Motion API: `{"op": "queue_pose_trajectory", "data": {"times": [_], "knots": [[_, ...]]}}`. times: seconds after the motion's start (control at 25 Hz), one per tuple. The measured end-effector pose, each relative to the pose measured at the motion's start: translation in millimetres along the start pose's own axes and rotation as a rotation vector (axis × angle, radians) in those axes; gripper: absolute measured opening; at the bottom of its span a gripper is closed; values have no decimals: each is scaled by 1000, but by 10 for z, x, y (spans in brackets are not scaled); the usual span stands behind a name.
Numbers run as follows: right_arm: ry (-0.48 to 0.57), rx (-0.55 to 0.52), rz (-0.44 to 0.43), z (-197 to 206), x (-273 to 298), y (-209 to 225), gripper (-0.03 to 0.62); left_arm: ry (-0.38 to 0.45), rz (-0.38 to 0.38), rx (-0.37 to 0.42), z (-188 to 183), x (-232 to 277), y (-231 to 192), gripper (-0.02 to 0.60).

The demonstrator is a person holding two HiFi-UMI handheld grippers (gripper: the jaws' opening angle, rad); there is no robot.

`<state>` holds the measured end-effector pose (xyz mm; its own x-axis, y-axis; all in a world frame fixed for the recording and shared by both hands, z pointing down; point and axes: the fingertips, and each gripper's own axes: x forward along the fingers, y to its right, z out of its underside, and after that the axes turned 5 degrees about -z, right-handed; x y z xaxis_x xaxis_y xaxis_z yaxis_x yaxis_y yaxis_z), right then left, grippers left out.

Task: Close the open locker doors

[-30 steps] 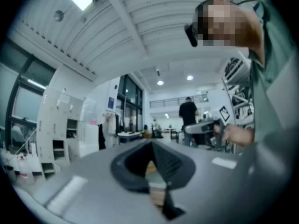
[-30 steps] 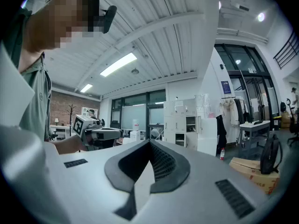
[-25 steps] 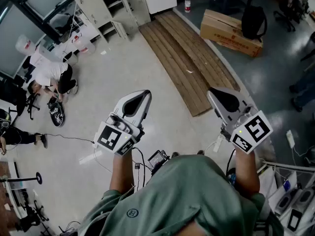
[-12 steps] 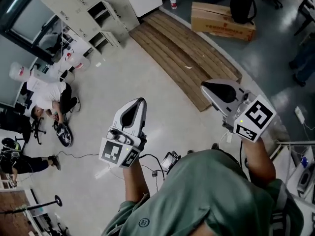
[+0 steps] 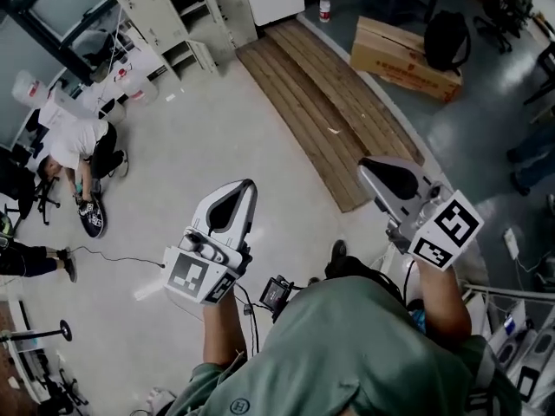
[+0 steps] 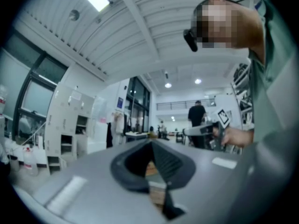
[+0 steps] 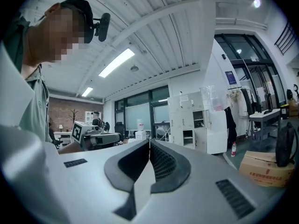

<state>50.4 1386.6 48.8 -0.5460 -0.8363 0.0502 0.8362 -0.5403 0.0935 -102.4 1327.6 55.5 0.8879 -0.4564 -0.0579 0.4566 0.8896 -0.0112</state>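
Left gripper (image 5: 246, 185) and right gripper (image 5: 364, 165) were closed, empty; stiff, light doors (image 5: 205, 56) on the lockers (image 5: 152, 7) likely needed pushing at free edges.

Both grippers out over the floor (image 5: 217, 128) — lockers (image 5: 173, 3) well ahead.
Left gripper (image 5: 244, 189) and right gripper (image 5: 368, 167) point toward wooden planks (image 5: 321, 102); the lockers' open doors (image 5: 205, 55) show upper left, a cardboard box (image 5: 403, 55) upper right.
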Motion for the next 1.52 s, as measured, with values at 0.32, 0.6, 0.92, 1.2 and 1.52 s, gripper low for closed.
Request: {"op": "queue_pose_trajectory", "data": {"times": [0.32,0.6,0.92,1.2,1.52], "knots": [[-6,37,-79,77,534,601,6,-56,-77,2,121,416,-425,0],[-8,41,-150,91,940,1444,6,-88,-133,21,219,1158,-817,0],[4,46,-197,-41,1253,1996,6,-94,-160,42,192,1666,-1107,0],[-58,15,-303,96,1961,2143,6,-65,-208,61,301,1899,-1582,0],[-78,65,-248,25,2621,2718,6,-85,-145,16,347,2420,-2353,0]]}}
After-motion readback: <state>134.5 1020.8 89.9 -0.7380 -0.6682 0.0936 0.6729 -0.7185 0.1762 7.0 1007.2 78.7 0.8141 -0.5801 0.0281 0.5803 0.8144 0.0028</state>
